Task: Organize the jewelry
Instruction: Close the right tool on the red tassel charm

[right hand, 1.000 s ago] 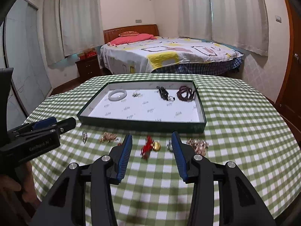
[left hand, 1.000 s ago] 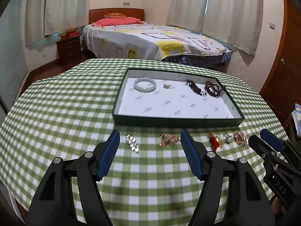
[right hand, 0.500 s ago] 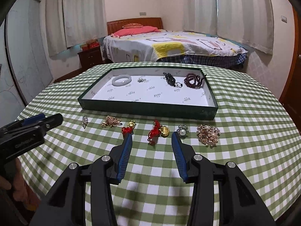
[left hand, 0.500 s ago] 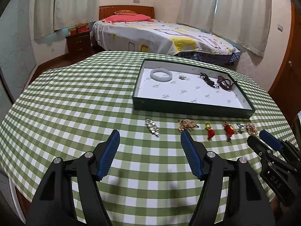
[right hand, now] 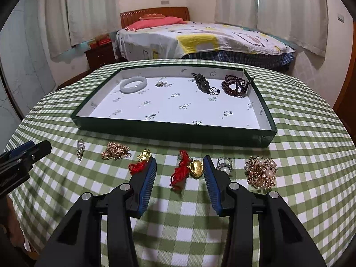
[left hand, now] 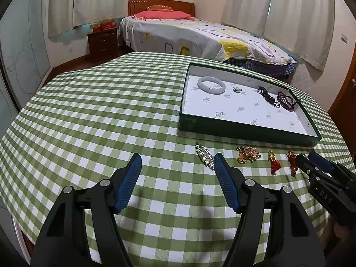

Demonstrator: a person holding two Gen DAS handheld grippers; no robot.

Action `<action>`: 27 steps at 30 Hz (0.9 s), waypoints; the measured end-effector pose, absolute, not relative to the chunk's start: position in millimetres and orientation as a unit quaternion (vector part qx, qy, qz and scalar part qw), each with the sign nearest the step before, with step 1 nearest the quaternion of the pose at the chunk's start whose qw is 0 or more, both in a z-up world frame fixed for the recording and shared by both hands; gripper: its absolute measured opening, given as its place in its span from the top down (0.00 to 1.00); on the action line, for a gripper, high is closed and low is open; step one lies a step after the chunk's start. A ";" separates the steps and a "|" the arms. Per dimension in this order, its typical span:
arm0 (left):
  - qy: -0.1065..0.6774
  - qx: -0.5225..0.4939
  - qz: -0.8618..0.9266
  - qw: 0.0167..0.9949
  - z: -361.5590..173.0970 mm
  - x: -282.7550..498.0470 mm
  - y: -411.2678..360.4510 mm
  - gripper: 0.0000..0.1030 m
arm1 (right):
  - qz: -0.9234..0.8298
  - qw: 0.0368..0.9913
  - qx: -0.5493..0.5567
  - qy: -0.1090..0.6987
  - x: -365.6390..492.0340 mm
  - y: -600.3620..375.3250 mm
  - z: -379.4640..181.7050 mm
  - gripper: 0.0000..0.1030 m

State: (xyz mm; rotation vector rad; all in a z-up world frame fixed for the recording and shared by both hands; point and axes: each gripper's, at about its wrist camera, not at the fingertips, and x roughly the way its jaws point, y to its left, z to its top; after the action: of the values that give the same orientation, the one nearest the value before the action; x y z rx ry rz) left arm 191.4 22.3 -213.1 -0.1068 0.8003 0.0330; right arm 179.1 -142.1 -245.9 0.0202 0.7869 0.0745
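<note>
Green-walled tray on the checked bench holds a pale bangle, small pearl piece, dark pendant and red-brown beads. Only the right view shows the pearl cluster and ring. Right hand-held gripper, jaws apart, brackets a red-tasselled gold charm; left hand-held gripper gapes empty beside a silver brooch.

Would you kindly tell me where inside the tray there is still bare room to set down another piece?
The tray is bare across its whole near half and middle. Its far edge is crowded: white bangle, small pearl piece, dark pendant and red-brown beads sit in a row. Outside the tray, the cloth to its left is free.
</note>
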 end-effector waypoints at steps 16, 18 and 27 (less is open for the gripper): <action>0.404 -0.053 0.010 0.913 -225.2 199.4 18.2 0.36 | 0.048 0.911 0.016 0.409 182.2 -144.6 -260.3 0.88; 0.405 -0.051 0.009 0.913 -226.1 200.2 16.8 0.36 | 0.047 0.914 0.016 0.404 180.6 -145.8 -257.9 0.89; 0.413 -0.046 0.002 0.910 -231.7 210.7 8.6 0.36 | 0.049 0.922 0.026 0.383 175.6 -155.5 -245.9 0.89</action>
State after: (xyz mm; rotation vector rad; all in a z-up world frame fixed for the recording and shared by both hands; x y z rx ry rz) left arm 210.7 8.6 -231.7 -0.0939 0.8509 0.0043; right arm 175.6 -155.5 -245.9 0.0542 0.7868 0.1009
